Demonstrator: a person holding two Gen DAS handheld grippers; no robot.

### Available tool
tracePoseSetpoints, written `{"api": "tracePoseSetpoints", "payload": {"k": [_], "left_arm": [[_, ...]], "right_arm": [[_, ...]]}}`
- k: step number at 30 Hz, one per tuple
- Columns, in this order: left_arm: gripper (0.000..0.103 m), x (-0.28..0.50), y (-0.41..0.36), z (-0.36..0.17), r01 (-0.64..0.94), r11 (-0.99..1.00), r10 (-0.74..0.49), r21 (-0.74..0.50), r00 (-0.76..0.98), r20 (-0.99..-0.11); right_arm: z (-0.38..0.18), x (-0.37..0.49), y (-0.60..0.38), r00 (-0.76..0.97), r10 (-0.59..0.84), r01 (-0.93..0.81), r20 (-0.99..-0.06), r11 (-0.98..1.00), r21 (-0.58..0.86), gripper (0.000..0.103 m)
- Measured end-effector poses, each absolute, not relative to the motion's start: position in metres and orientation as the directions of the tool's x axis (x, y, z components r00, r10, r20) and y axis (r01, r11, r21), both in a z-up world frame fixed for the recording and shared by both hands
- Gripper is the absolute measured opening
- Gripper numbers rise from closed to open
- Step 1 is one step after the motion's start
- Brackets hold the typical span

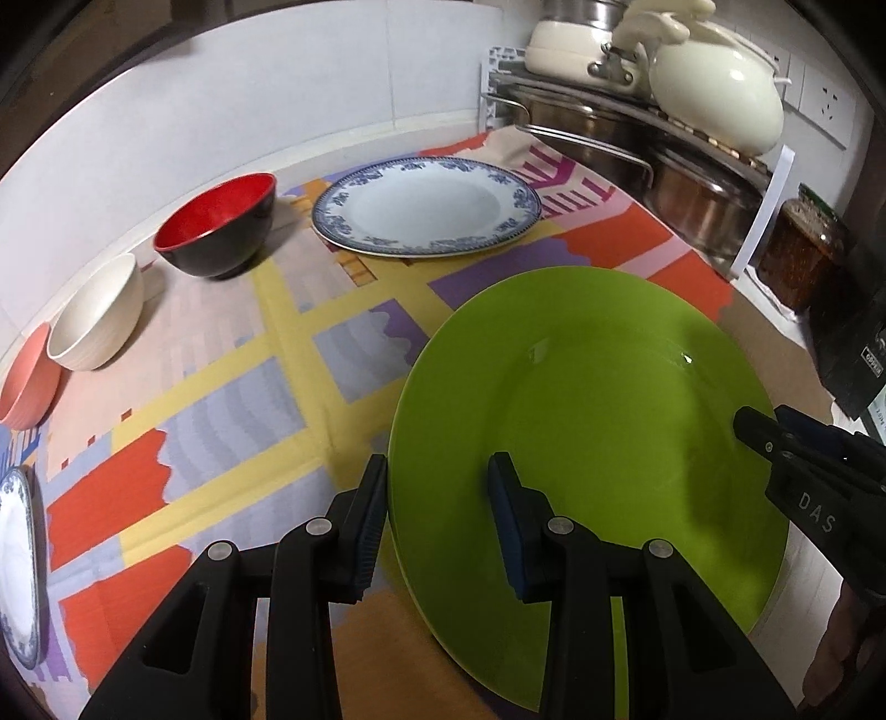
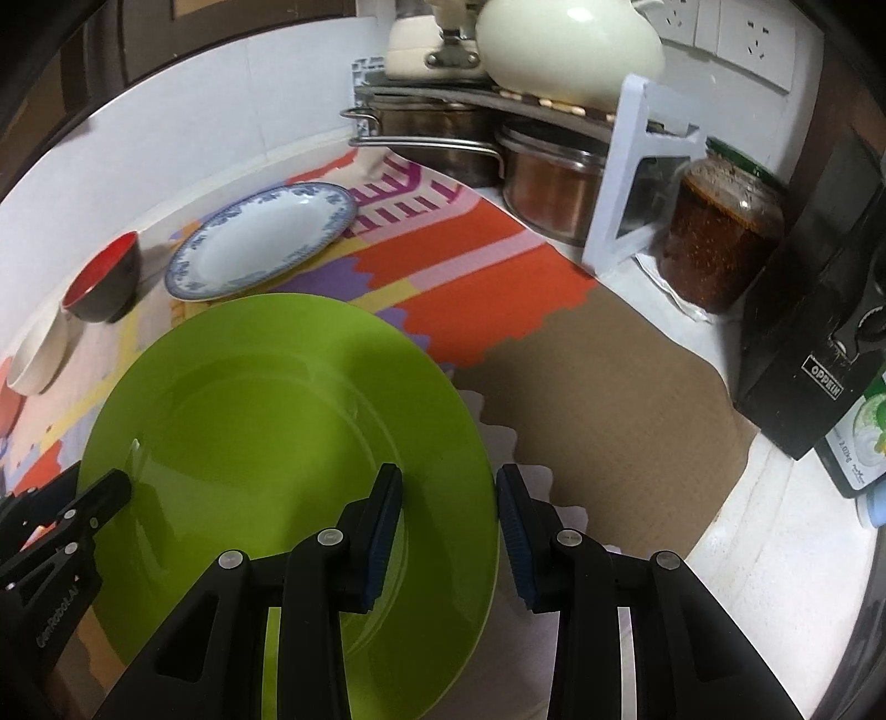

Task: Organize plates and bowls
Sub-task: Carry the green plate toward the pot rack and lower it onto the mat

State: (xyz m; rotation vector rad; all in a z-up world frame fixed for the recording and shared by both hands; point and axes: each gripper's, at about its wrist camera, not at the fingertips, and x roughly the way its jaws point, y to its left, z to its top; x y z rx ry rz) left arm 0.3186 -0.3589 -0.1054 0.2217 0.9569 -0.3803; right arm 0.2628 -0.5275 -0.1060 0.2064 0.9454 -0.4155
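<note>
A green plate (image 1: 598, 399) lies on the patterned mat, also in the right wrist view (image 2: 266, 421). My left gripper (image 1: 437, 482) is open, its jaws straddling the plate's left rim. My right gripper (image 2: 448, 493) is open, straddling the plate's right rim; it shows at the right of the left wrist view (image 1: 758, 432). A blue-patterned white plate (image 1: 426, 205) lies at the back. A red-and-black bowl (image 1: 219, 227), a cream bowl (image 1: 99, 313) and a pink bowl (image 1: 27, 387) stand in a row along the left wall. Another blue-patterned plate (image 1: 19, 565) is at the far left edge.
A corner rack (image 2: 626, 183) holds steel pots (image 2: 554, 177) and cream cookware (image 2: 565, 50). A jar of chili sauce (image 2: 720, 232) and a black appliance (image 2: 819, 310) stand at the right. A white wall (image 1: 221, 111) bounds the back.
</note>
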Motion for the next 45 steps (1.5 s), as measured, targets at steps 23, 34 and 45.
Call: {"api": "tracePoseSetpoints", "payload": {"k": [23,34,45], "left_arm": [[0.038,0.326,-0.372,-0.123,0.412,0.91,-0.182,0.042,0.491,-0.852],[0.039,0.326,-0.372,-0.122,0.418,0.908,-0.19,0.037,0.489,-0.852],[0.063,0.321,-0.355,-0.096,0.395,0.918,-0.212,0.035,0.563,-0.799]], "right_arm": [[-0.119,0.265,-0.537,0.499,-0.253,0.434,-0.829,0.901,-0.015,0.037],[-0.118,0.265,-0.537,0.504,-0.251,0.436,-0.826,0.9,-0.008,0.038],[-0.105,0.255,-0.529,0.536,-0.257,0.418,-0.805,0.908,-0.012,0.047]]}}
